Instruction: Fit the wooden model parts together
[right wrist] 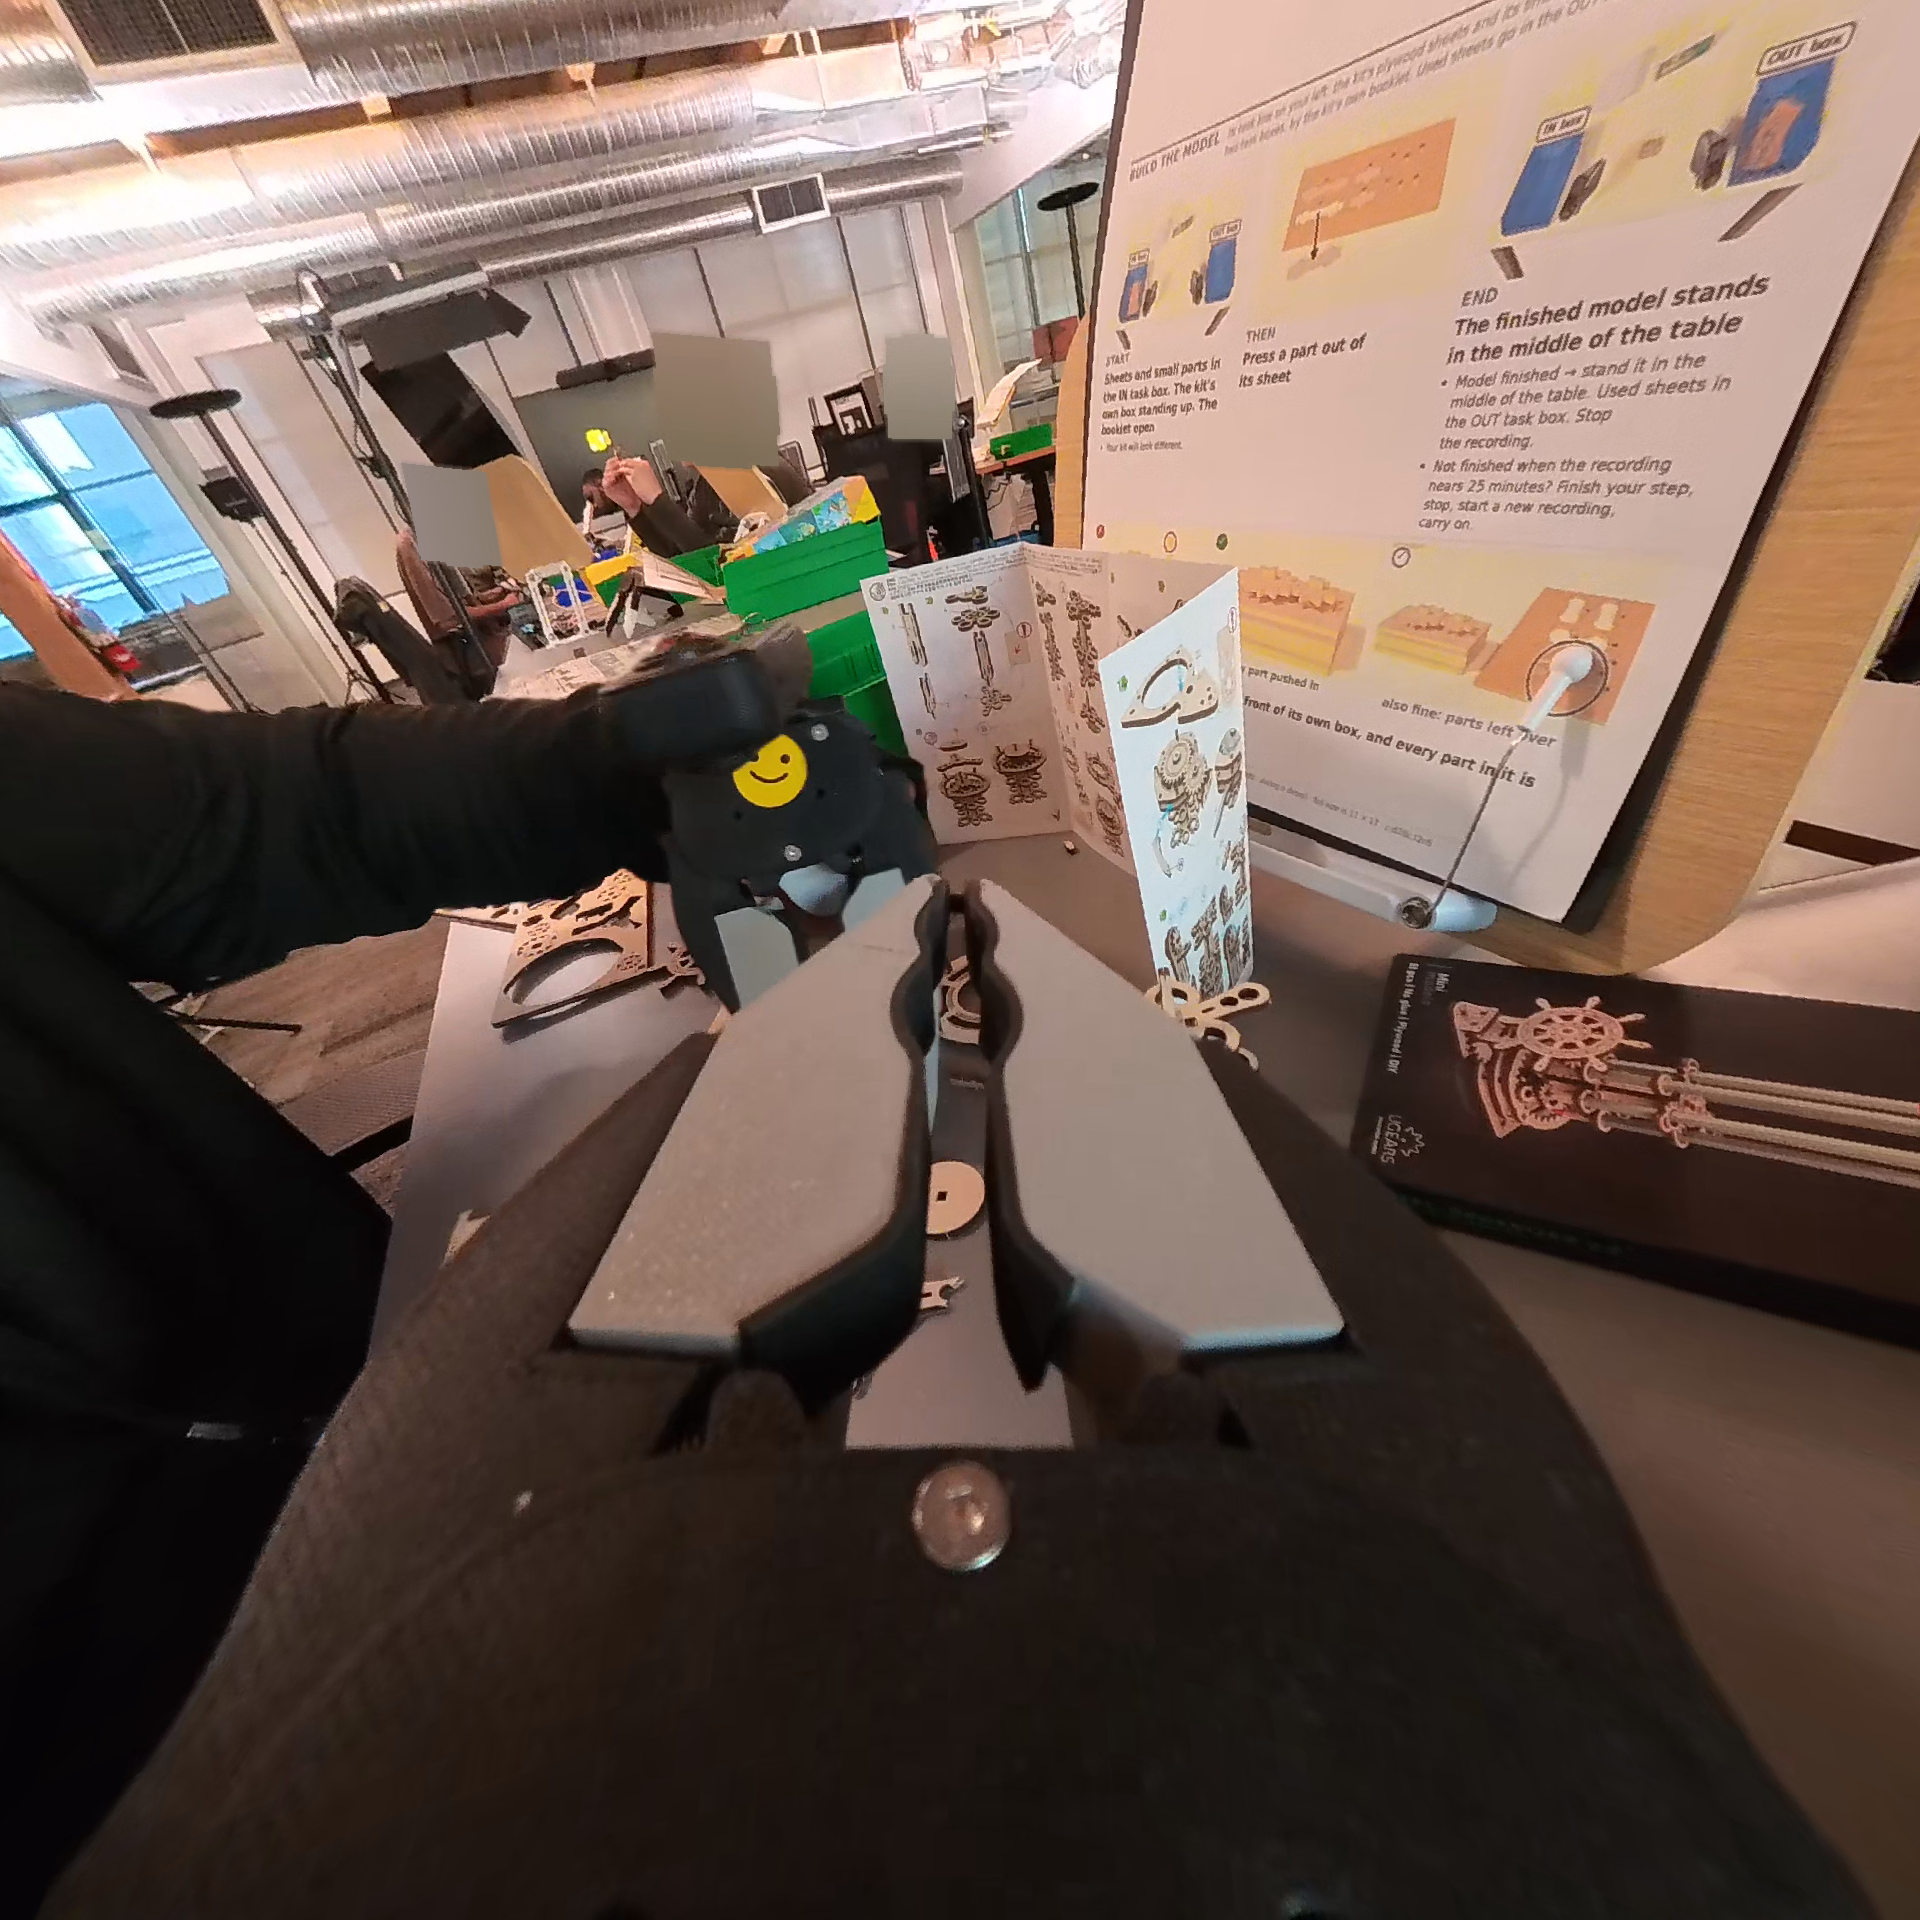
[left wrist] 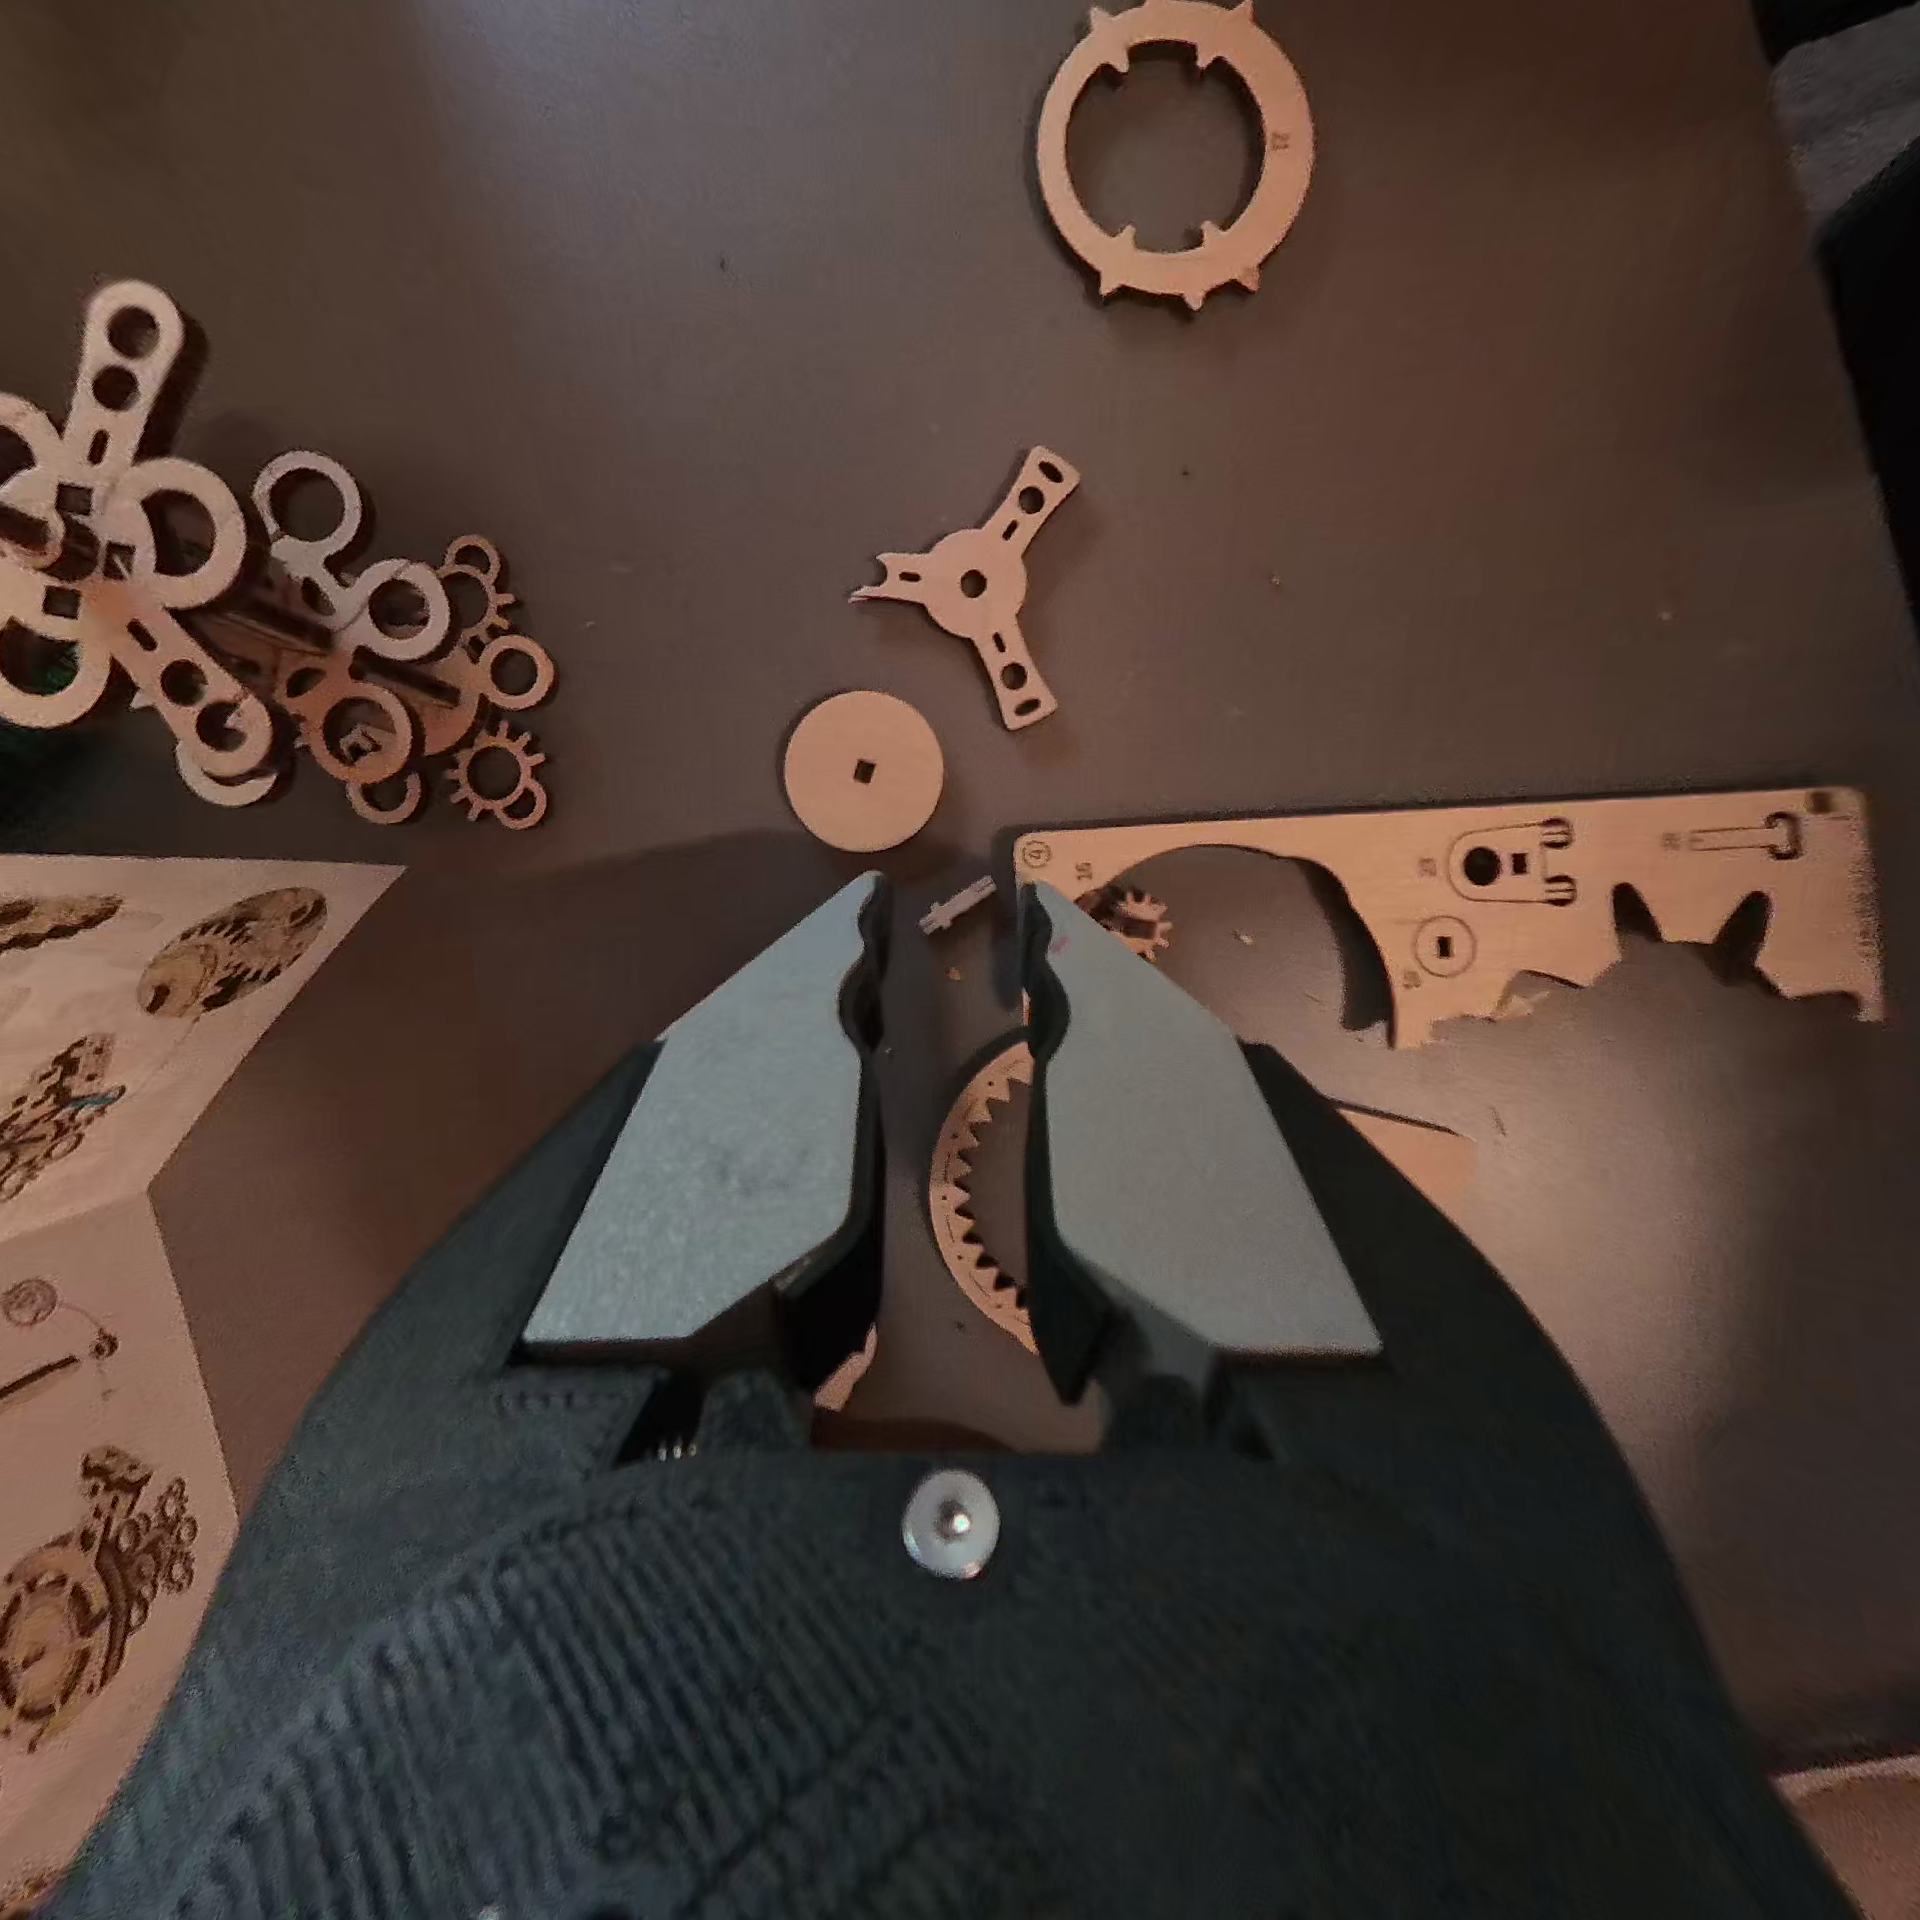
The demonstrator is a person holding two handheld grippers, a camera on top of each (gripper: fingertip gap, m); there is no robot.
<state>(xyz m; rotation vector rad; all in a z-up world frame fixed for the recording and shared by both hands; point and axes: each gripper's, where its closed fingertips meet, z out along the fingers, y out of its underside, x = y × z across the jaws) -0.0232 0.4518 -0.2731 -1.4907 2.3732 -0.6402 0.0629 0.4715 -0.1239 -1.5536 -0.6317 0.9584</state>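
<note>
Small wooden pin lies on the dark table, just beyond the left gripper, whose jaws stand spread with nothing between them. Solid disc with square hole at 11 o'clock from the pin; three-armed hub at 12; part-emptied plywood sheet at 3. Right gripper nearly pressed together, seemingly empty. Advice: straddle the pin squarely, pinch mid-length, then align with the square hole.

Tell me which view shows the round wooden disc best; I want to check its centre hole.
The left wrist view: the round wooden disc lies unobstructed, its square hole clear. The right wrist view shows it only partly, between that gripper's fingers.
</note>
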